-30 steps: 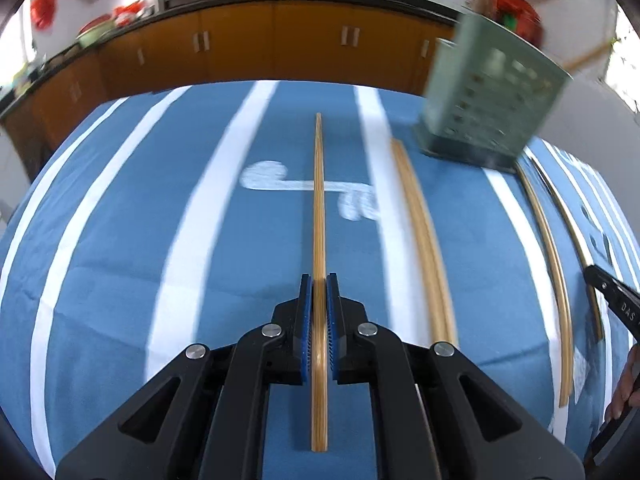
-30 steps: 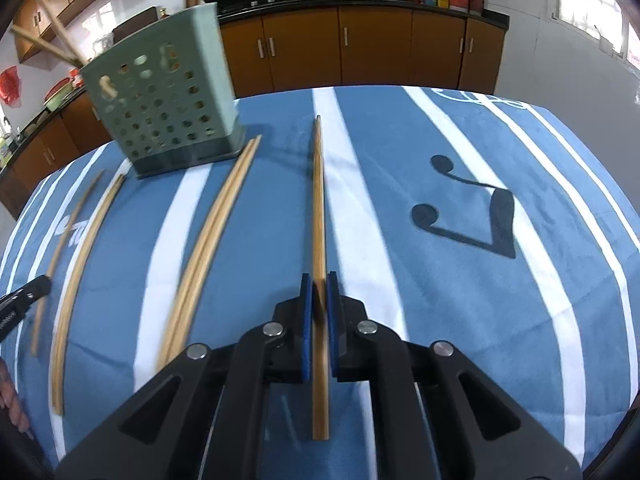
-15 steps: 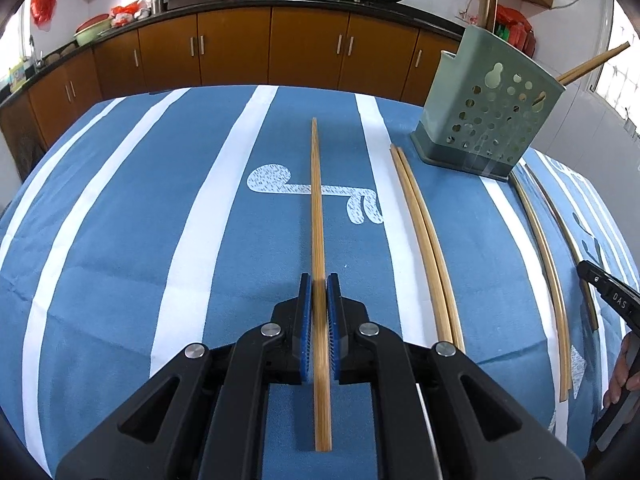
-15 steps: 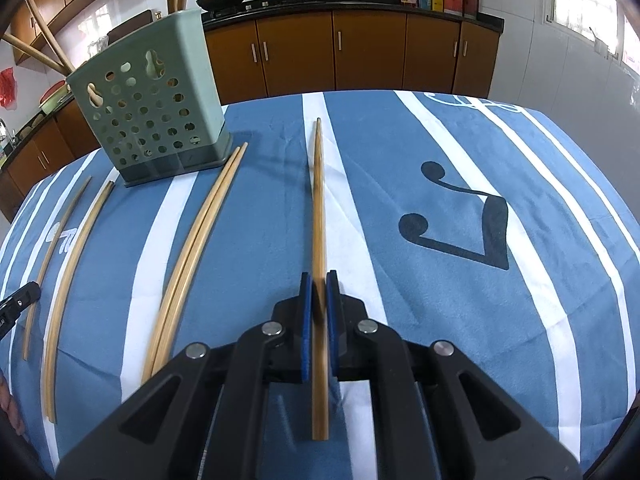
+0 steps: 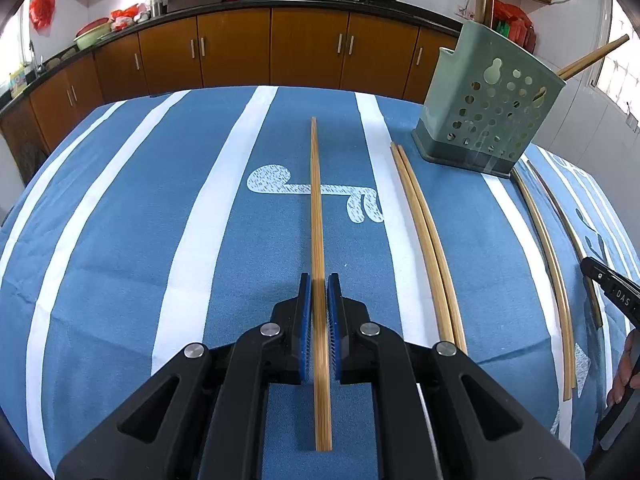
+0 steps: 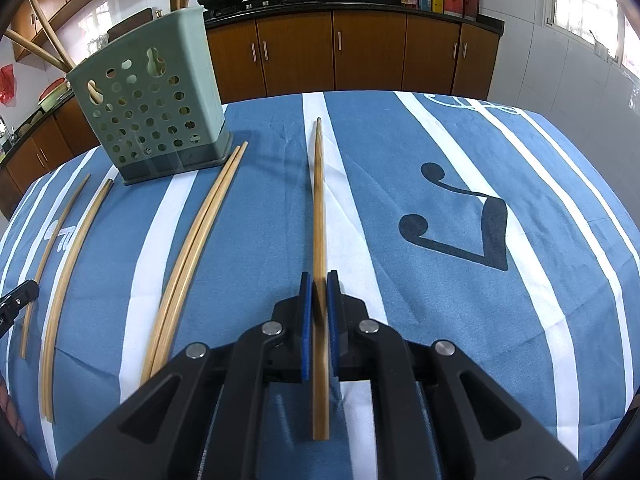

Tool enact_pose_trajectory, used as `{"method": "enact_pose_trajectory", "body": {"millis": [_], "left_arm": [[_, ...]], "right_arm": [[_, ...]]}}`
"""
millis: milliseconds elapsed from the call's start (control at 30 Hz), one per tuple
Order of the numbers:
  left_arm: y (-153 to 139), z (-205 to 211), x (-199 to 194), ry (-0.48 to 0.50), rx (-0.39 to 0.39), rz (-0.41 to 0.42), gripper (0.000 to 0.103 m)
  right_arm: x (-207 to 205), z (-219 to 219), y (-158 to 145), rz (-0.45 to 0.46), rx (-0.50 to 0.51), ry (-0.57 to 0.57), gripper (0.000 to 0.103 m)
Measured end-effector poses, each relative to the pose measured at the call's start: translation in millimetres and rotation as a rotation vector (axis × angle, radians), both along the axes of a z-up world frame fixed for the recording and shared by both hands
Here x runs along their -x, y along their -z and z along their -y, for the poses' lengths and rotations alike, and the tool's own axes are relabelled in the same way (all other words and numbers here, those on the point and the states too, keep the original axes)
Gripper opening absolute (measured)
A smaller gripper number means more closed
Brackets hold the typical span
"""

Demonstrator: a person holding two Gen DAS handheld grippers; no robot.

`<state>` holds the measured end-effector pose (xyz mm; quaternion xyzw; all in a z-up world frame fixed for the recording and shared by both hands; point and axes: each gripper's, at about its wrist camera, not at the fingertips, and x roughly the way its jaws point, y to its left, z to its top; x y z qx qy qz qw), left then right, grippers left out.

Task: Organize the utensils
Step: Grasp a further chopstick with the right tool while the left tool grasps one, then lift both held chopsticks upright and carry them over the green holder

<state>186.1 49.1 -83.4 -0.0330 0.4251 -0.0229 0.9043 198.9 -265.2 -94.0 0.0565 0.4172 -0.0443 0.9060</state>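
Observation:
My left gripper (image 5: 319, 280) is shut on a bamboo chopstick (image 5: 316, 208) that points forward over the blue striped cloth. My right gripper (image 6: 319, 278) is shut on another bamboo chopstick (image 6: 318, 200), also pointing forward. A green perforated utensil holder (image 5: 486, 118) stands at the far right in the left wrist view and at the far left in the right wrist view (image 6: 150, 108); several chopsticks stick out of its top. A loose pair of chopsticks (image 5: 426, 236) lies between the grippers, also seen in the right wrist view (image 6: 192, 248).
More chopsticks lie on the cloth (image 5: 548, 264), seen at the left in the right wrist view (image 6: 66, 272). The table edge curves round at the back. Brown kitchen cabinets (image 5: 280, 48) and a counter with woks stand behind.
Both views have steadied and the holder now looks sharp. Both grippers have shifted slightly relative to the holder, each still holding its chopstick.

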Motion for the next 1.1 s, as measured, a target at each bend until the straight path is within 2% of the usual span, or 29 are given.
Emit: {"method": "enact_pose_trajectory", "body": {"millis": [500, 733, 1100], "left_arm": [[-0.2, -0.6, 0.5, -0.001, 0.003, 0.0, 0.01], [-0.5, 7.0, 5.7, 0.007, -0.056, -0.002, 0.01], [-1.4, 11.3, 14.0, 0.025, -0.08, -0.01, 0.008]], "right_arm": [[0.3, -0.2, 0.1, 0.0, 0.0, 0.0, 0.009], [11.0, -1.1, 1.7, -0.001, -0.002, 0.0, 0.009], [15.7, 0.2, -0.3, 0.002, -0.02, -0.001, 0.008]]}}
